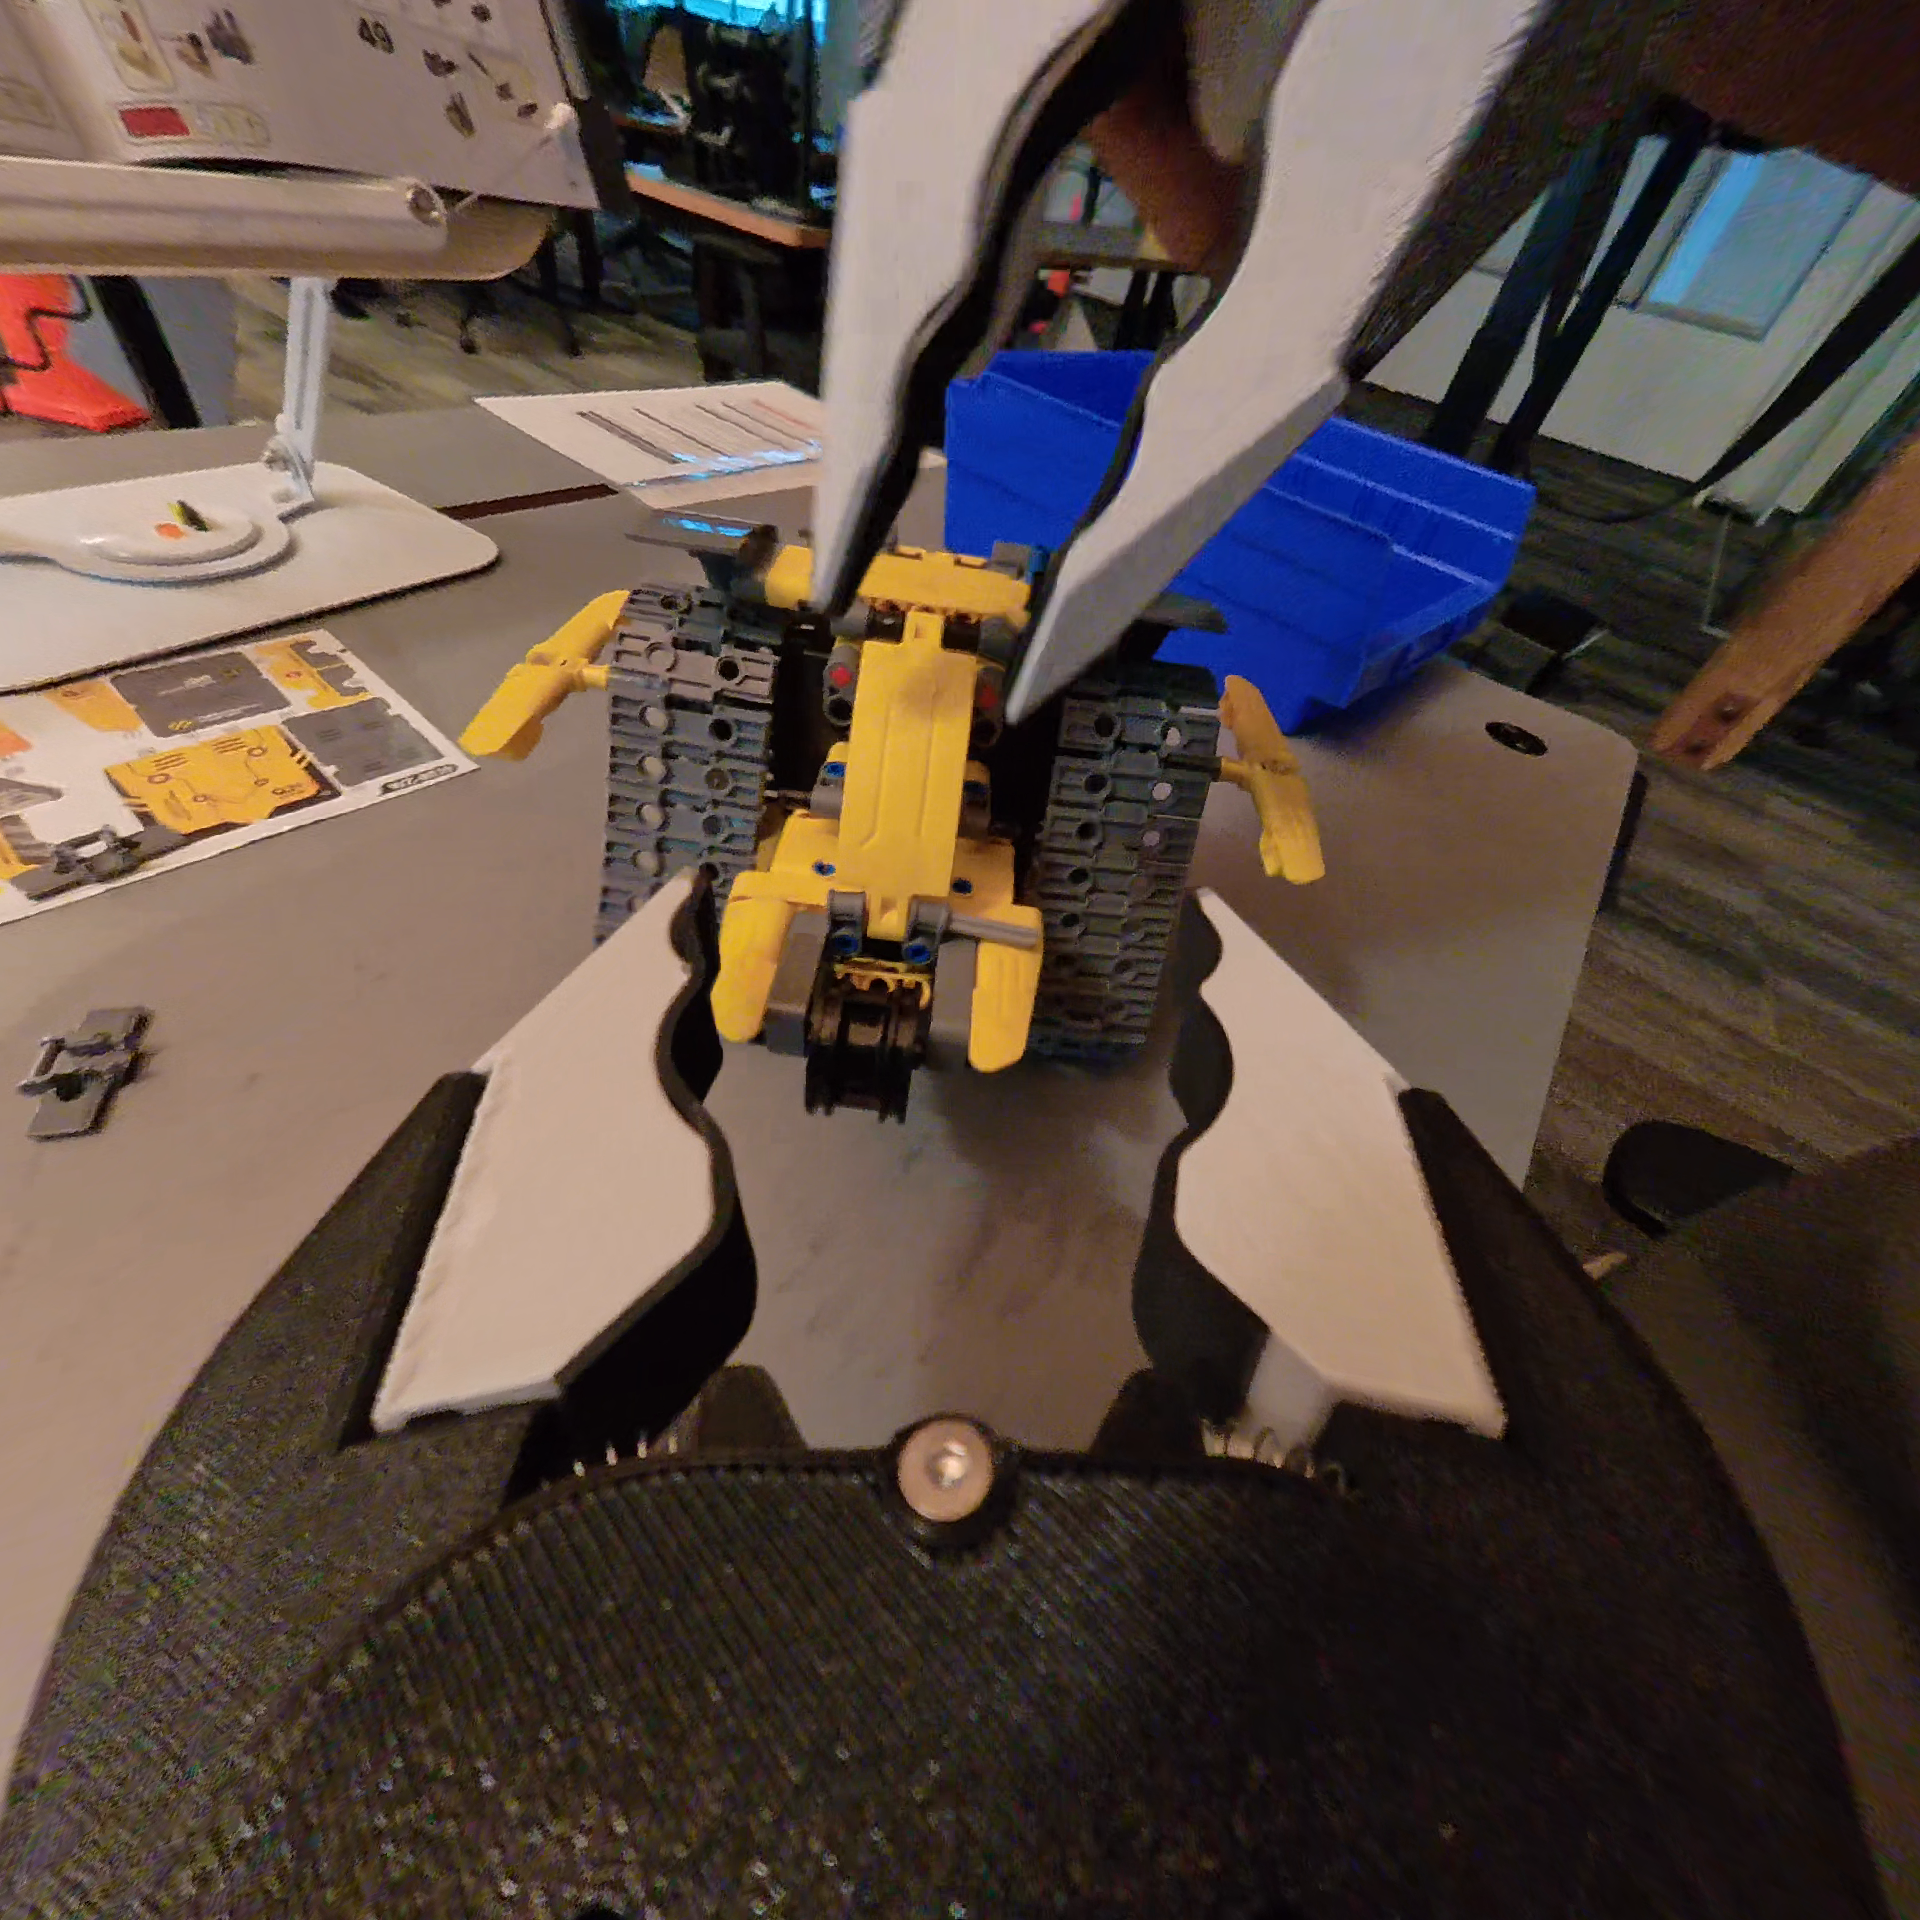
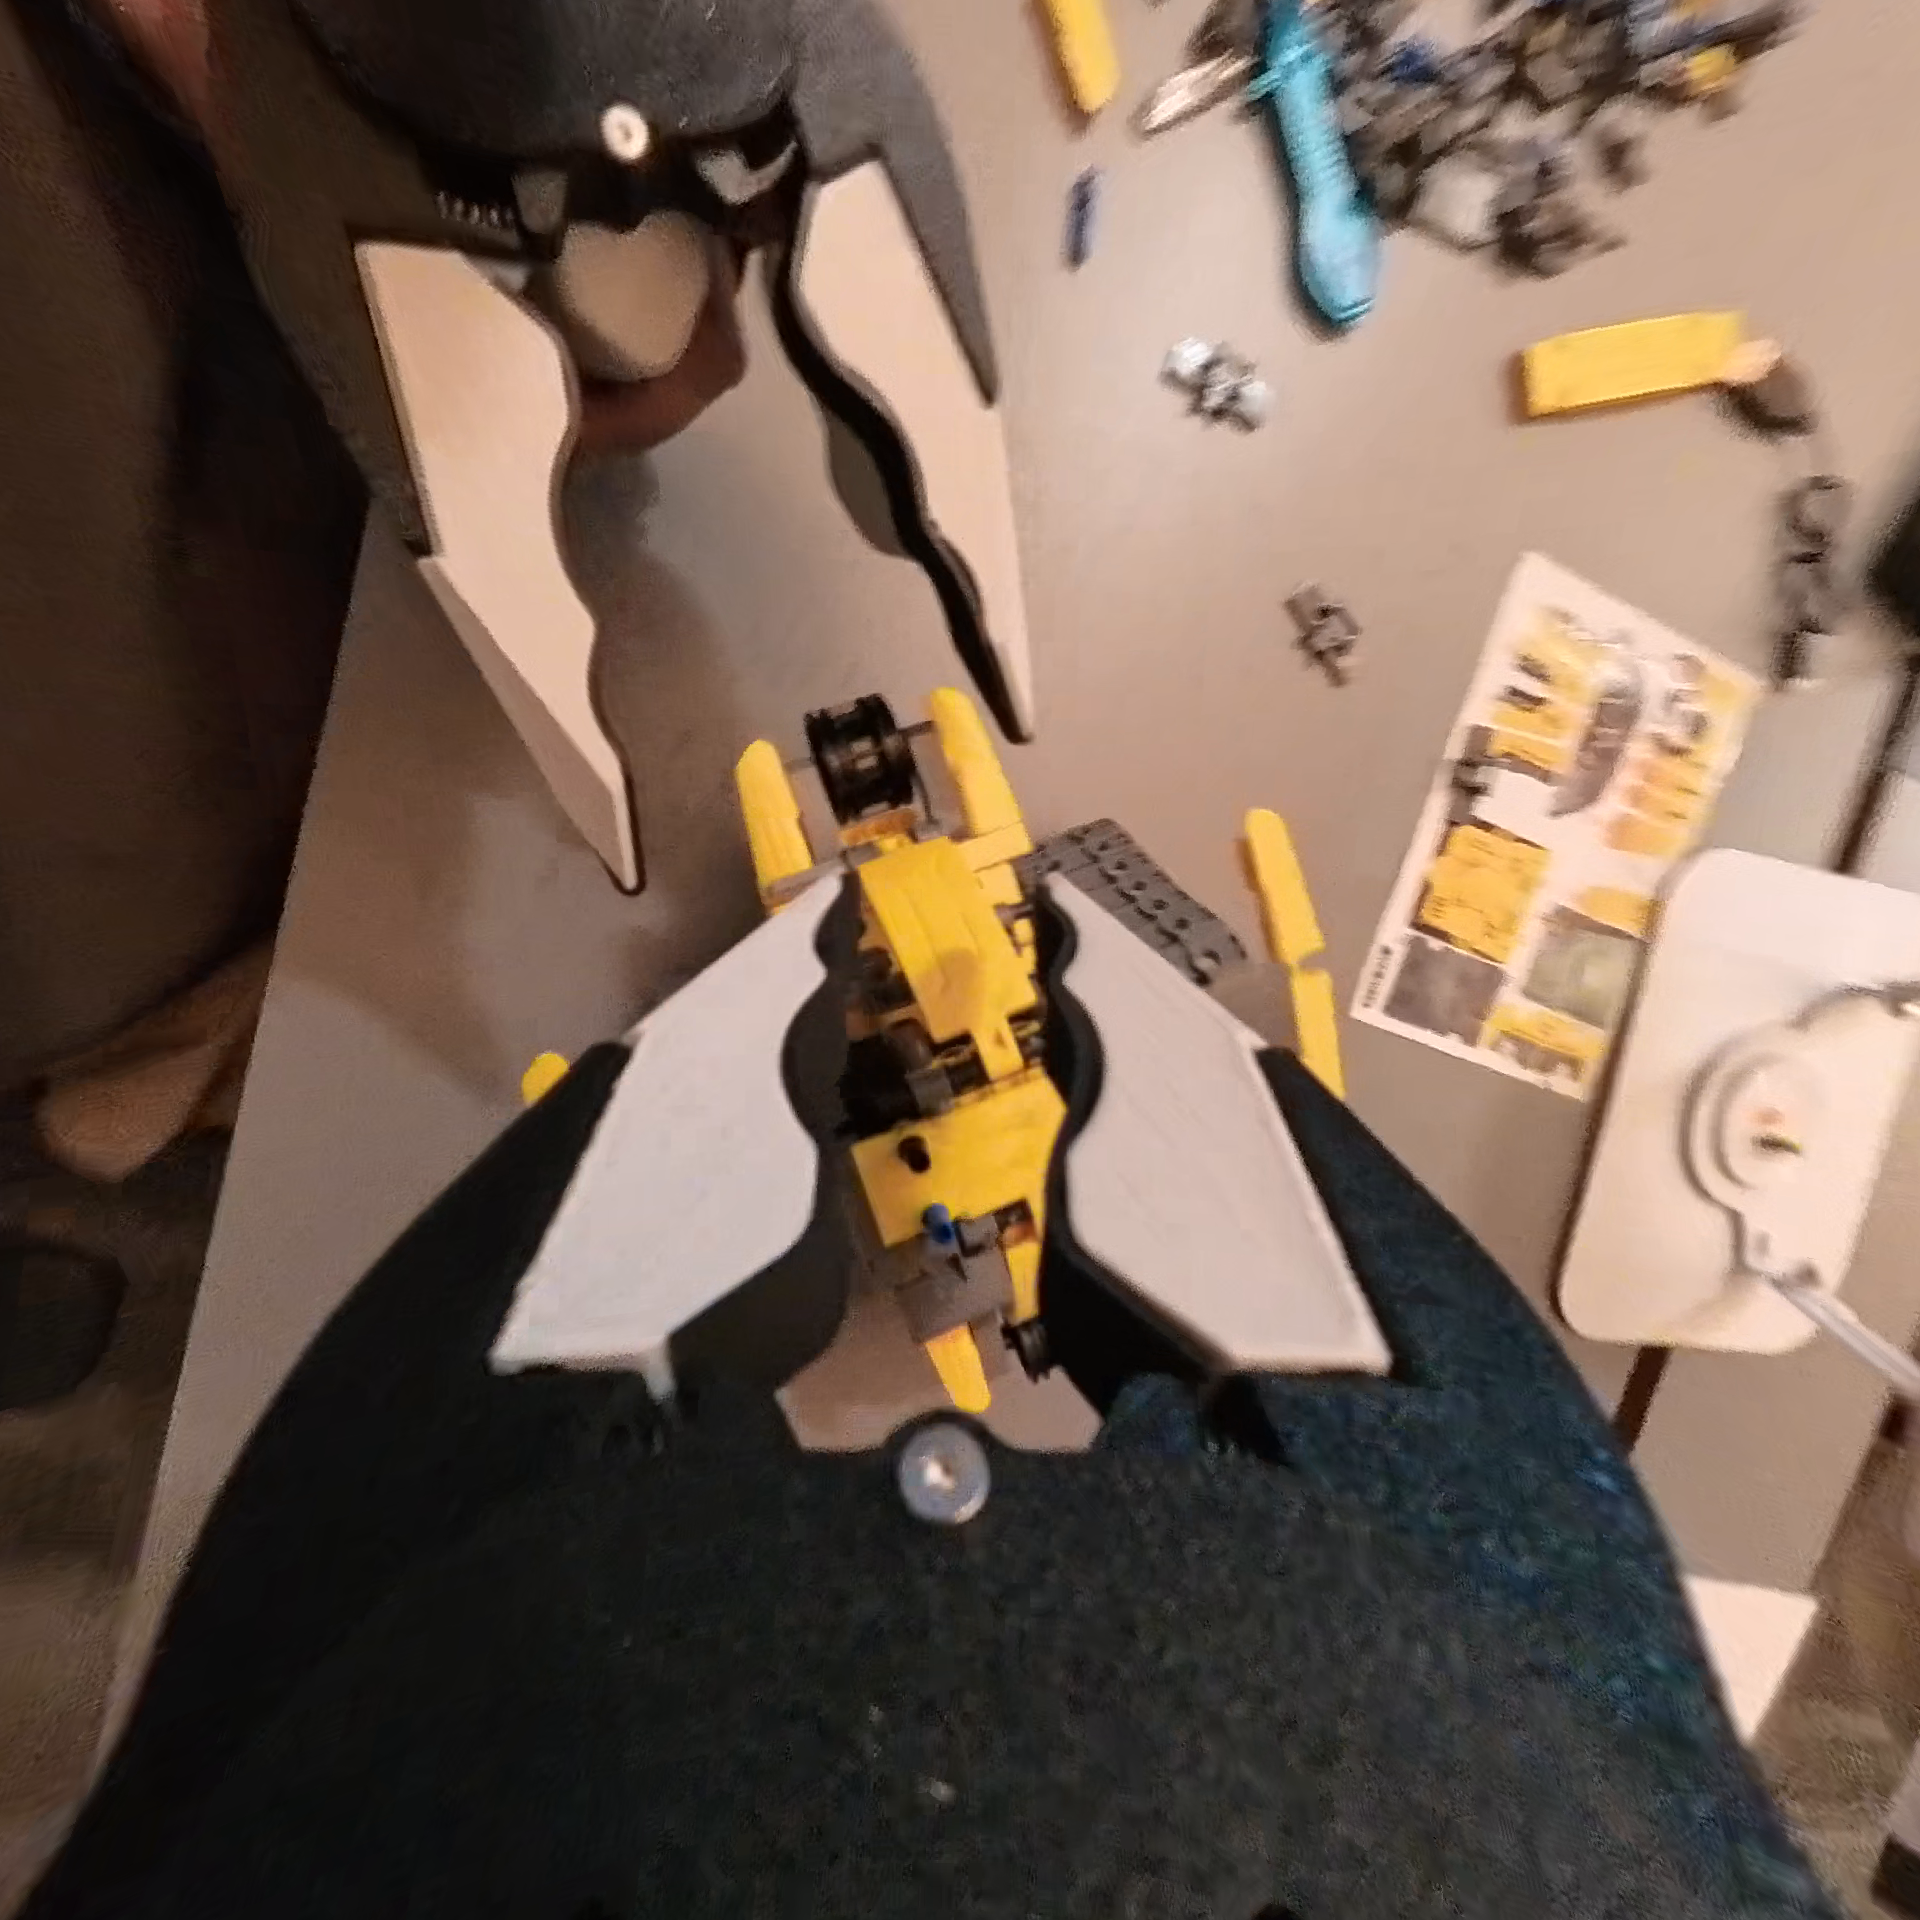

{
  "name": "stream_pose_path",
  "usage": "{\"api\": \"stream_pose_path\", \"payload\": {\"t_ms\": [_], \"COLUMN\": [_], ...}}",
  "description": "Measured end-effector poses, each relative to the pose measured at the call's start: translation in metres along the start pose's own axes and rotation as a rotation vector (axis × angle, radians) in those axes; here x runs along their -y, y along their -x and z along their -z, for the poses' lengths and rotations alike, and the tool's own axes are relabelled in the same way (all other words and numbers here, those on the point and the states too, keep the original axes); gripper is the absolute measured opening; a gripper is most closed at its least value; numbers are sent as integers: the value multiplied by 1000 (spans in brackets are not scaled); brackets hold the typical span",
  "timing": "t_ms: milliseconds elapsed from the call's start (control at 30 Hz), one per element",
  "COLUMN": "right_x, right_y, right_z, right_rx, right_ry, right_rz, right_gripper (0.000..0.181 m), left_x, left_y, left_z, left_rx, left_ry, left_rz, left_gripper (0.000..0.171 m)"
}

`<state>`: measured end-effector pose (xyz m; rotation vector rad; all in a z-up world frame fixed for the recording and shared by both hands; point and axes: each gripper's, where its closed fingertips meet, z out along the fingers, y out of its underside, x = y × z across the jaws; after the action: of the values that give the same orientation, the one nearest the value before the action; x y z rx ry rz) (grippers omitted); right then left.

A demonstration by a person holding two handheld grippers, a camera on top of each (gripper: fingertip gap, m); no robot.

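One yellow toy vehicle with two grey tracks stands on the grey table, near one blue bin. The right gripper reaches down from above, clamped on its yellow body. The left gripper sits level before it, fingers spread wide.

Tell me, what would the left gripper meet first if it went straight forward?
Probably the black wheel at the model's near end; the left gripper is open and points at it. Depth is unclear.

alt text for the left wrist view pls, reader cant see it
A yellow and grey brick-built tracked vehicle stands on a grey table, with the open left gripper low in front of it and the right gripper reaching down onto its top from above. A blue bin sits behind it, and a sticker sheet lies to the left.
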<state>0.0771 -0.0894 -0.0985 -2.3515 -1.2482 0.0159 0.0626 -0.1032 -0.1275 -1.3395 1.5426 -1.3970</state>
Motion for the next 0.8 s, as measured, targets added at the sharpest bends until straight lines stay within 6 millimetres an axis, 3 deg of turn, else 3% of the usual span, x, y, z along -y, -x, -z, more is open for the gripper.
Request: {"api": "stream_pose_path", "payload": {"t_ms": [100,267,400,633,733,800], "right_x": [-4,-13,-17,-18,-18,-18], "right_y": [8,14,14,9,9,6], "right_z": [-17,-33,-37,-34,-36,-36], "right_rx": [122,268,324,350,363,350], "right_ry": [102,229,252,244,227,207], "right_rz": [104,226,275,277,243,237], "right_gripper": [43,44,24,23,23,23], "left_x": [-7,-8,-8,-11,-12,-15], "left_y": [4,4,8,7,5,2], "left_z": [-6,-15,-19,-22,-23,-24], "left_rx": [41,-12,-13,-55,-70,-88], "left_ry": [2,-12,2,30,38,53], "left_rz": [-52,-73,-95,-66,-55,-56], "left_gripper": [81,72,63,48,51,69]}}
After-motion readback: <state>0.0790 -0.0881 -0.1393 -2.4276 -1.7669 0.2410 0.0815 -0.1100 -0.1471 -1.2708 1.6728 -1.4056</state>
